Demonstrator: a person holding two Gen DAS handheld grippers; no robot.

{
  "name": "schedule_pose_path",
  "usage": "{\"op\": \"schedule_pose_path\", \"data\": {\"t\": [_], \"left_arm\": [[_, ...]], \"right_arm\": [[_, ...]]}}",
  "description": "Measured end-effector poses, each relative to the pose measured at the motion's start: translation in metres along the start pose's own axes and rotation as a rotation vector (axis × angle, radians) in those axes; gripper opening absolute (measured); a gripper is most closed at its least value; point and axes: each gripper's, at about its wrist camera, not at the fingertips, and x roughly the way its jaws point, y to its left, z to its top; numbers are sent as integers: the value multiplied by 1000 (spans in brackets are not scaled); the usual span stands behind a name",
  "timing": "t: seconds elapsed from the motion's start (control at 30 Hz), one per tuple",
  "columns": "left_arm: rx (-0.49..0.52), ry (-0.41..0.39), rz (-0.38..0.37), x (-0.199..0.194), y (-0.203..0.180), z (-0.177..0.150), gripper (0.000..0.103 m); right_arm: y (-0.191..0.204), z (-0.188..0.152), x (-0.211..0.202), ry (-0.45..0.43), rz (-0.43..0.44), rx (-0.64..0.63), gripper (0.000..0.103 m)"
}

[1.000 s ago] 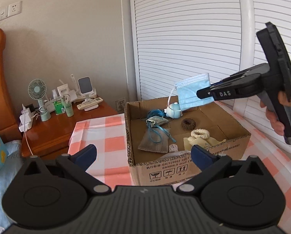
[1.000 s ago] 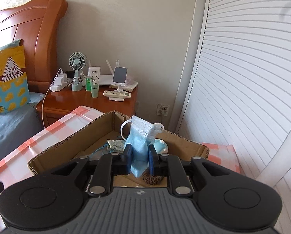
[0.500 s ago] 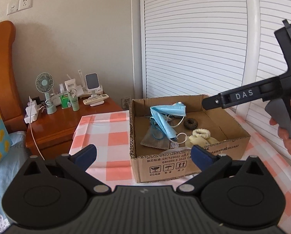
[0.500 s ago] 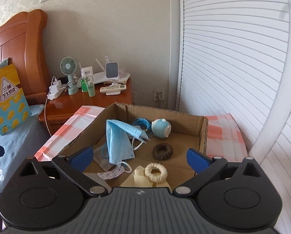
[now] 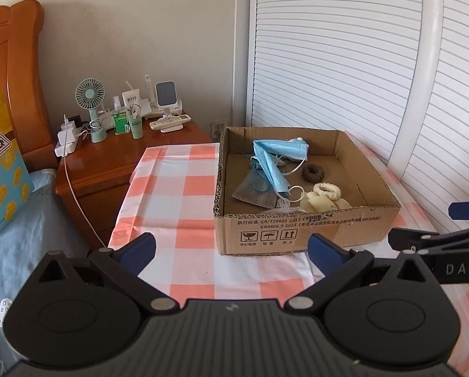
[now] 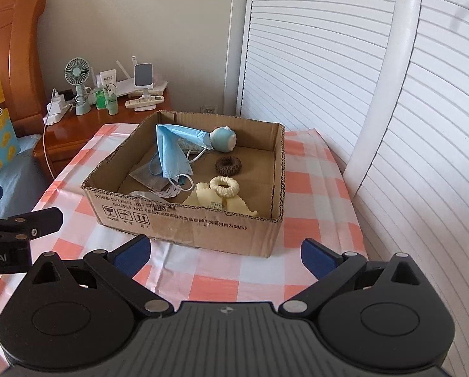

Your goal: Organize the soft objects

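Both tongs stand with their blue-padded jaws wide apart and nothing between them. From the right wrist view, the right gripper (image 6: 223, 253) fills the bottom of the frame, its jaws having just been opening, empty, with the near wall of the shallow brown cardboard box (image 6: 203, 224) just above the gap. From the left wrist view, the left gripper (image 5: 231, 251) sits likewise at the bottom of the frame, apart, over the orange-and-white checked tablecloth (image 5: 178, 185) below and left of the box; the right gripper's black finger shows at the right edge of that frame, clear of the box.

Inside the box, at the centre of the right wrist view, a light blue pleated face mask (image 6: 171, 154) lies draped, its upper end leaning on a small pale blue rounded plush toy (image 6: 223, 138) at the back wall and its lower end resting on a grey fabric pouch (image 6: 148, 177) with a paper tag. To the right of the mask lie a dark brown knitted hair scrunchie (image 6: 228, 165) and, nearer the front wall, a cream scrunchie (image 6: 224, 186) on top of pale yellow cloth pieces (image 6: 231, 205).

At the upper left of both frames stands a wooden bedside cabinet (image 5: 115, 157) carrying a mint green desk fan (image 5: 90, 94), bottles and a white remote; white slatted doors (image 6: 328, 62) fill the right side
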Motion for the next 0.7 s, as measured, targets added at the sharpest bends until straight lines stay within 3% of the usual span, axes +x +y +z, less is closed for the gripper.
{"op": "schedule_pose_path", "data": {"t": [0.7], "left_arm": [[30, 28, 0, -10, -12, 1, 102]], "right_arm": [[-1, -5, -19, -29, -23, 82, 103]]}}
